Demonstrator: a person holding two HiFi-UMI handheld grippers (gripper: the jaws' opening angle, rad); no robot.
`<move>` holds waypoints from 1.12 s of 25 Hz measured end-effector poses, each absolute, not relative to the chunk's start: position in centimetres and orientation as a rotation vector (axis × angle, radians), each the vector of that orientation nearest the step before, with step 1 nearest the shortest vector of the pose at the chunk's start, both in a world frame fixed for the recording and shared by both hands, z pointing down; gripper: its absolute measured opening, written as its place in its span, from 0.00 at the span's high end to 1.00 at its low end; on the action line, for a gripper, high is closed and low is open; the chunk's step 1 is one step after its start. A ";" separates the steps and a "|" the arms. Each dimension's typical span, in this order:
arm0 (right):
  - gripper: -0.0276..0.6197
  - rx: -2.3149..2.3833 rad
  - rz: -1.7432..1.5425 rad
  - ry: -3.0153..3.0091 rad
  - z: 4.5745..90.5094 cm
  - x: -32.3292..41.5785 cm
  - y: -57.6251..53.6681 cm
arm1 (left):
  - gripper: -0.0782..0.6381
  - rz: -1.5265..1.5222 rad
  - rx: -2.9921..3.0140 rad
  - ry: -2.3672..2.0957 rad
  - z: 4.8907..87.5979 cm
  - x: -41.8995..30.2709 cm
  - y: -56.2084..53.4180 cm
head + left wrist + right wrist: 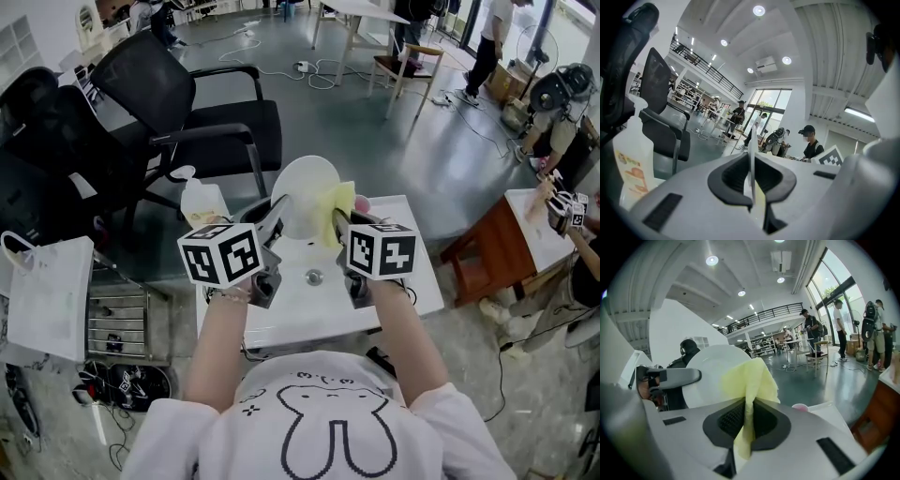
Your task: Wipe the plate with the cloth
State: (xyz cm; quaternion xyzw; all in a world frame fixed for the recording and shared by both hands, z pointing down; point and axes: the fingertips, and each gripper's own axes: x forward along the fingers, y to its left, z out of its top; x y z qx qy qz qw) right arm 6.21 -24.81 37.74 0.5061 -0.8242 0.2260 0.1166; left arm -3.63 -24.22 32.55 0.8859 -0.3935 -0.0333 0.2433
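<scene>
- The white surface (pixel 295 305) stands on a glossy grey floor (pixel 375 141).
- A small round metal fitting (pixel 314 277) sits in the surface near its middle.
- A pale plastic bottle (pixel 200 200) with a printed label stands upright at the far left corner.
- A small pink cup (pixel 362 202) stands at the far edge, towards the right, well apart from the bottle.

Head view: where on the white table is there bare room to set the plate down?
Bare top lies right of the right tool, out to the table edge, and a narrower strip between it and the left tool, around the drain. The far edge is crowded: bottle, plate, cloth, pink cup.
</scene>
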 end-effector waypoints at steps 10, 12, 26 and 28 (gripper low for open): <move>0.90 1.541 0.701 -2.447 36.6 9.3 -24.2 | 0.86 0.151 2.602 -1.061 34.5 -3.6 -24.0; 0.90 1.542 0.698 -2.460 36.3 9.9 -24.0 | 0.86 0.293 2.723 -1.028 35.0 -3.1 -23.8; 0.90 1.451 0.464 -2.466 35.3 10.7 -21.9 | 0.86 1.313 3.356 -0.795 38.2 -1.2 -21.2; 0.90 1.401 0.380 -2.459 35.2 10.2 -21.5 | 0.86 1.360 3.434 -0.720 38.2 -0.9 -20.4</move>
